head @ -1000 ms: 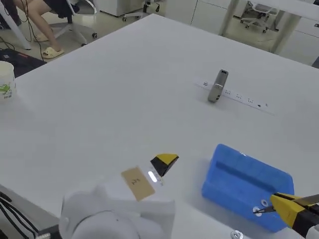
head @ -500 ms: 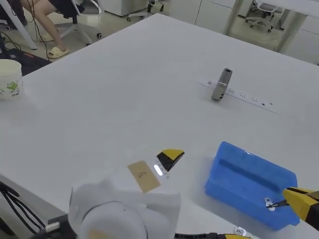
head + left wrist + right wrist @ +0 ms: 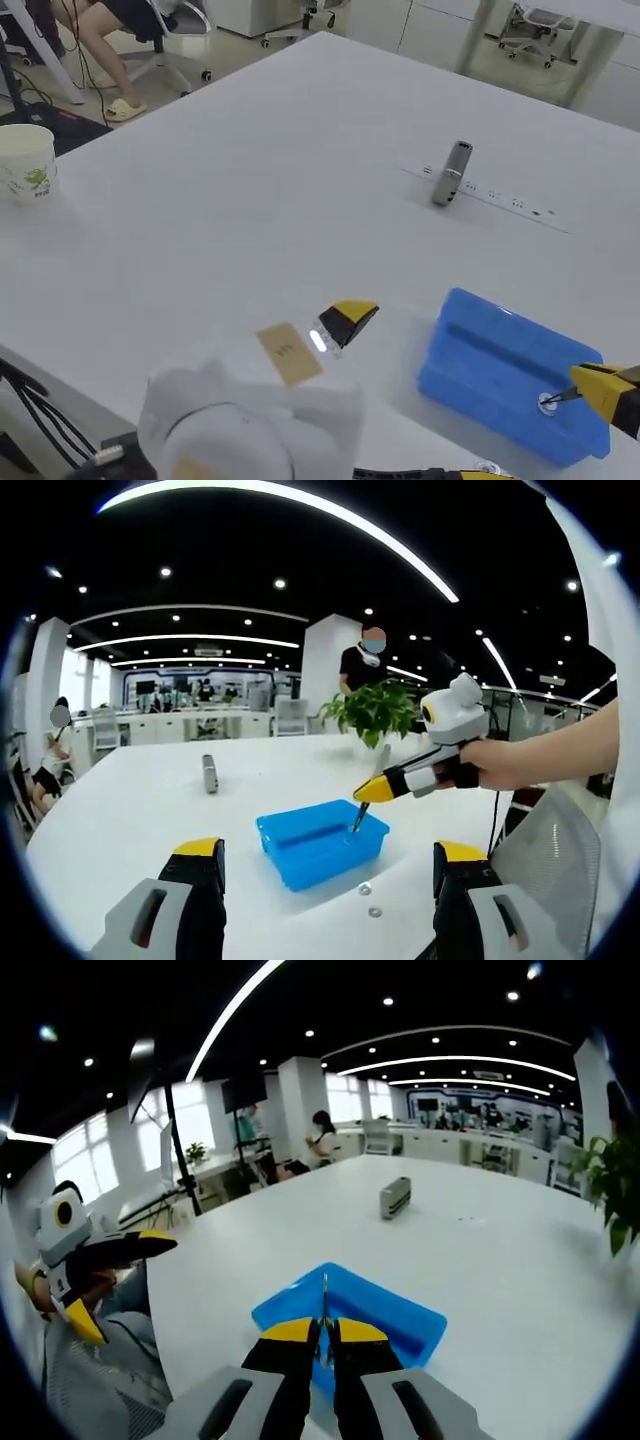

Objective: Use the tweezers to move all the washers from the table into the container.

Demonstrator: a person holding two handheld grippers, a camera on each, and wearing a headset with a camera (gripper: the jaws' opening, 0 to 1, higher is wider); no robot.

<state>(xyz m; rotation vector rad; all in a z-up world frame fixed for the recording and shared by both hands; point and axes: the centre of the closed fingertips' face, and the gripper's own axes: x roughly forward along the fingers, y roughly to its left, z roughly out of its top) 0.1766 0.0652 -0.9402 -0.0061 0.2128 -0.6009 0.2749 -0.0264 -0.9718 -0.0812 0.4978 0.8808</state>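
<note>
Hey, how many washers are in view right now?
3. One washer sits at the tip of the tweezers inside the blue container; two washers lie on the table beside it. More may be hidden in the container.

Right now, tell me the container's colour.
Blue. The container shows best in the head view.

We take this for a large open-plan office: our broad white worktable (image 3: 250, 180) stands among rows of long white desks (image 3: 445, 1145), pale wheeled swivel chairs (image 3: 180, 18), a leafy green potted plant (image 3: 375, 712) and curved white ceiling light strips (image 3: 300, 505) with round recessed spotlights (image 3: 280, 583).
</note>
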